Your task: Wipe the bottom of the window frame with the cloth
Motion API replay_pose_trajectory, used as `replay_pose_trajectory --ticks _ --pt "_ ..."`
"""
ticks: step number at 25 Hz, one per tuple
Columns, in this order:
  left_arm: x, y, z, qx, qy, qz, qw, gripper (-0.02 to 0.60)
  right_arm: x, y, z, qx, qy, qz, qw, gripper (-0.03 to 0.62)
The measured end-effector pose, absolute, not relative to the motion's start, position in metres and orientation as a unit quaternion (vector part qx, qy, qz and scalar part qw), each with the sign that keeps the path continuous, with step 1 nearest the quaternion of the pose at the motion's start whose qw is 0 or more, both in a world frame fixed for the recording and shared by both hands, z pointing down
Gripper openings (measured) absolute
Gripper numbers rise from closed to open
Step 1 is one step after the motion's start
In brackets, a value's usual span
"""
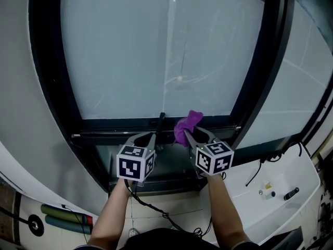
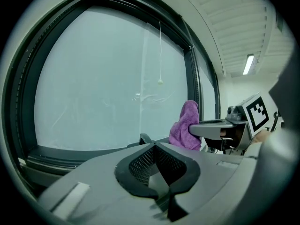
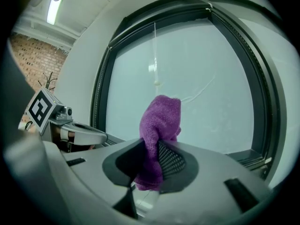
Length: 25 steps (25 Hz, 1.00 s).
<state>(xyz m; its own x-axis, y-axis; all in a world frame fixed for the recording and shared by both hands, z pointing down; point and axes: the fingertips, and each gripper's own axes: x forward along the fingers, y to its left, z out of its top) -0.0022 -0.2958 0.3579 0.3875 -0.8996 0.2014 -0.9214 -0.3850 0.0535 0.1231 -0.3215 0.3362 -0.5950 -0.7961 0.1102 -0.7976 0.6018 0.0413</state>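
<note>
Purple terry cloth is pinched between the jaws of the right gripper, a bunched end standing up past the tips and a shorter tail hanging below them. From the head view the cloth sits just over the dark bottom rail of the window frame, right of its middle, against the lower edge of the frosted glass pane. Whether it is pressing on the rail cannot be told from any view.

The left gripper is beside it, near the same rail. Its own view shows the left gripper with its 2 jaws pressed together at the tips and nothing between them. A small dark latch-like piece stands on the rail between the 2 grippers.

The step in hand looks like the approach to the rail, or the very start of a stroke. The next move probably calls for tipping the right gripper forward so that the bunched cloth, not the jaw tips, meets the rail. It would then press down and draw along the rail's length, working round the latch piece
</note>
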Motion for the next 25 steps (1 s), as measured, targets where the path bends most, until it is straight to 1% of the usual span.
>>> replay_pose_trajectory --ticks 25 --pt "-0.0045 -0.2961 0.3586 0.832 -0.545 0.071 0.078 0.011 0.1186 -0.319 0.3357 0.45 -0.89 -0.009 0.071 0.094"
